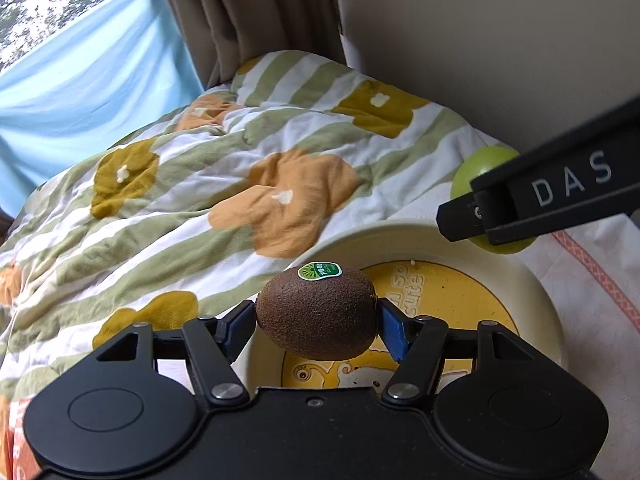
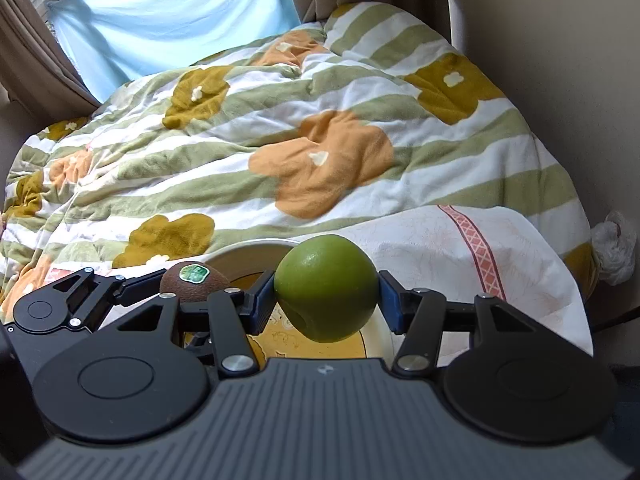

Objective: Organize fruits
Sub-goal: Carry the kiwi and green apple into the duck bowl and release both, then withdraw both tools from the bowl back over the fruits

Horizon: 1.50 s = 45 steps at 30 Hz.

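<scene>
A brown kiwi (image 1: 318, 314) with a green sticker hangs just above a cream plate (image 1: 540, 288) with a yellow printed centre, and my left gripper (image 1: 318, 320) is shut on it, blue pads pressing both ends. My right gripper (image 2: 326, 294) is shut on a round green fruit (image 2: 326, 288) over the plate's (image 2: 248, 252) right side. In the left wrist view the green fruit (image 1: 476, 172) shows at the right behind the right gripper's black finger (image 1: 532, 200). In the right wrist view the kiwi (image 2: 192, 280) and the left gripper's fingers (image 2: 136, 284) sit to the left.
The plate lies on a white cloth with an orange patterned stripe (image 2: 476, 244) on a bed. A green-striped quilt with orange flowers (image 1: 224, 168) covers the bed behind. A beige wall (image 1: 480, 40) stands at the right; curtains (image 1: 248, 12) and a blue sheet (image 1: 80, 80) lie beyond.
</scene>
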Available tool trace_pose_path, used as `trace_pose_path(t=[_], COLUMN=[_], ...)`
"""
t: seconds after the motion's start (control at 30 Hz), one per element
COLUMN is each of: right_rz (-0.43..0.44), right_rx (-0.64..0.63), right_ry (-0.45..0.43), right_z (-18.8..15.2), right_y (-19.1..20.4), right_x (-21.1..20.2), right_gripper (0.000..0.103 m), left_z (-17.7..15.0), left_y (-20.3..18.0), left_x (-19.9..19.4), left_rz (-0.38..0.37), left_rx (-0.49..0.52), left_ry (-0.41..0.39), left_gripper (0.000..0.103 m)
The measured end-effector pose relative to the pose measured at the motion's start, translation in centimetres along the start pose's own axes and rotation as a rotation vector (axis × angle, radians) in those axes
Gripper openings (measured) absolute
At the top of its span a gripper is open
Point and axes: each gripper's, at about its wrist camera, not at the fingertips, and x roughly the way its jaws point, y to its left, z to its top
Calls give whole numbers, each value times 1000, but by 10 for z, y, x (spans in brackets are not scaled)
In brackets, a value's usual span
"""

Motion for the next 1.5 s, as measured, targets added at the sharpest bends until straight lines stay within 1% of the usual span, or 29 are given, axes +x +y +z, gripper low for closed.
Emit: trace_pose_path(t=[0.13,0.4,0.43,0.47,0.53,0.57,0.7,0.8,0.93,1.07,1.13,1.3,1.43,1.5], right_rz=[-11,-7,-4,-1,6,10,29,40,69,98,81,94,88,83], right_rx=[8,7,4,1,-2,-5,-24,-74,-134,-174,-199,-166,-178,-179], right_ry=[11,26,25,23,20,19,26,18,8,-35,-36,-32,-49,-51], right_z=[-1,-5,-5,-4,-4,-4,-4,-7,-14,-17,-17,-20,-22,-23], right_y=[0,1,1,1,1,1,2,10,18,24,28,23,22,22], right_x=[6,7,6,5,3,3,3,5,16,20,22,23,15,11], right_gripper=[69,69,69,69,69,69,69,69,69,68,66,65,69,73], left_z=[-2,-3,-3,-3,-4,-6,-12,-20,-32,-45,-49,-52,-53,-53], left_y=[-3,-4,-4,-5,-4,-3,1,7,16,21,24,28,29,29], left_x=[8,20,18,14,2,-5,-22,-35,-48,-59,-61,-64,-68,-70], left_rz=[-15,-21,-25,-23,-9,-5,7,12,-13,4,2,11,15,24], left_rx=[24,34,35,40,42,37,6,-34,-108,-144,-161,-186,-192,-192], left_ry=[11,32,29,21,-11,-23,-15,-5,13,24,30,28,21,18], left_gripper=[69,71,75,87,99,100,100,100,100,100,100,100,100,100])
